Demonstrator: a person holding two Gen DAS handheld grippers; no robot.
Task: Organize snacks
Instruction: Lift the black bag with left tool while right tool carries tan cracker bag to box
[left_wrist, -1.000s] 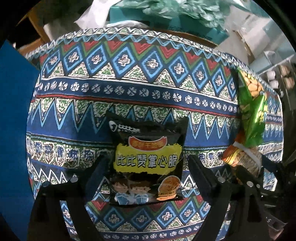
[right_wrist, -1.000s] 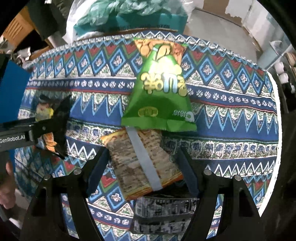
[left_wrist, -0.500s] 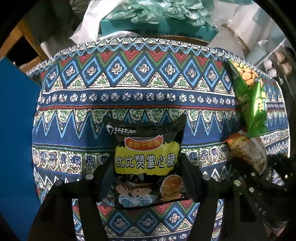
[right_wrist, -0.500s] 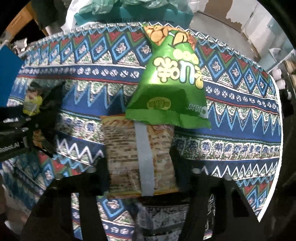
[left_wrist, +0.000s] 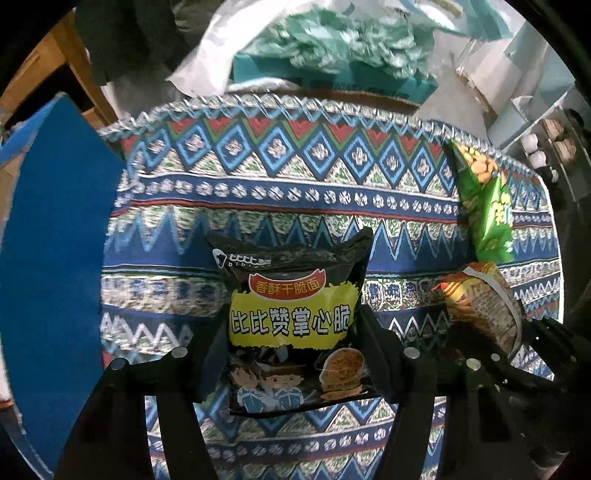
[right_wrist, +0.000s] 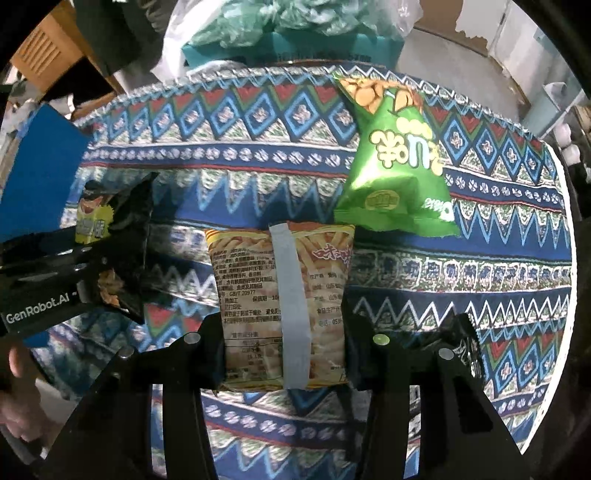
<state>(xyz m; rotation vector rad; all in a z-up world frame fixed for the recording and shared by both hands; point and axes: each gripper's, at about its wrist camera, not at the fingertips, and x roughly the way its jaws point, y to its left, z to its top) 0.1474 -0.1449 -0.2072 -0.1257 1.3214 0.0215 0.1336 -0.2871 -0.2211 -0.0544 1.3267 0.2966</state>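
Observation:
My left gripper (left_wrist: 291, 347) is shut on a black noodle snack bag (left_wrist: 291, 295) with a yellow label, held above the patterned tablecloth (left_wrist: 295, 177). My right gripper (right_wrist: 282, 339) is shut on an orange fries snack bag (right_wrist: 255, 291), its back with a grey seam facing up. A green snack bag (right_wrist: 395, 173) lies on the cloth just beyond the fries bag. In the left wrist view the green bag (left_wrist: 487, 210) and the fries bag (left_wrist: 480, 306) show at the right. In the right wrist view the black bag (right_wrist: 114, 236) shows at the left.
A round table carries the blue patterned cloth (right_wrist: 480, 258). A blue panel (left_wrist: 51, 258) stands at the left. A teal box with crumpled plastic bags (left_wrist: 332, 55) lies beyond the far edge. A dark wrapper (right_wrist: 465, 350) lies by my right gripper's right finger.
Both grippers closed from open onto their bags. The left lifted the black bag. The right turned the fries bag straight and drew it away from under the green bag.

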